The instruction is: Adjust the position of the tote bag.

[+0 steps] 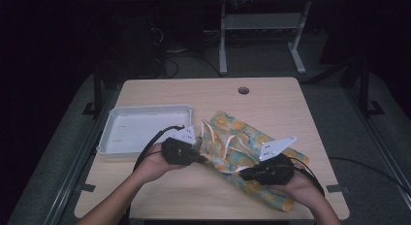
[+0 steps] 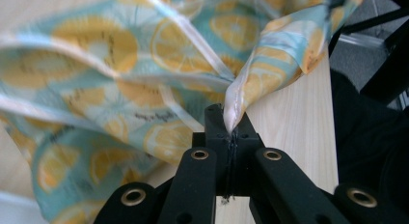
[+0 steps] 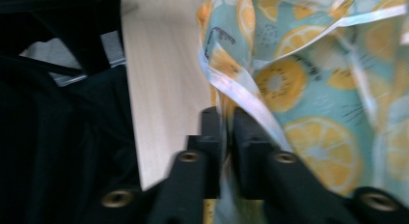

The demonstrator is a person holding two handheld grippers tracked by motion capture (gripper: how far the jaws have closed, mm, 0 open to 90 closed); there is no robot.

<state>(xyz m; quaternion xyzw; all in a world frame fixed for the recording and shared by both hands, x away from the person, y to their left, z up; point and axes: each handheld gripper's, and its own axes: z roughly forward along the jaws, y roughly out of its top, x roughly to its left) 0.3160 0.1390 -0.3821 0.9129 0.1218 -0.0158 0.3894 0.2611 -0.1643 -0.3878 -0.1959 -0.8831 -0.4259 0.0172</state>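
Our left gripper pinches a white-edged fold of the lemon-print cloth, jaws fully together. Our right gripper stands slightly parted around another edge. The cloth lies crumpled on the table, beside the tray.

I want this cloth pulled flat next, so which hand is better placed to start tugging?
Probably the left. The left gripper is clamped on the cloth edge, while the right gripper shows a slight gap around the fabric.

Both black grippers, the left gripper and right gripper, carry grey three-cornered plates, trailing black cables and brass-ringed jaws; forearms bare.
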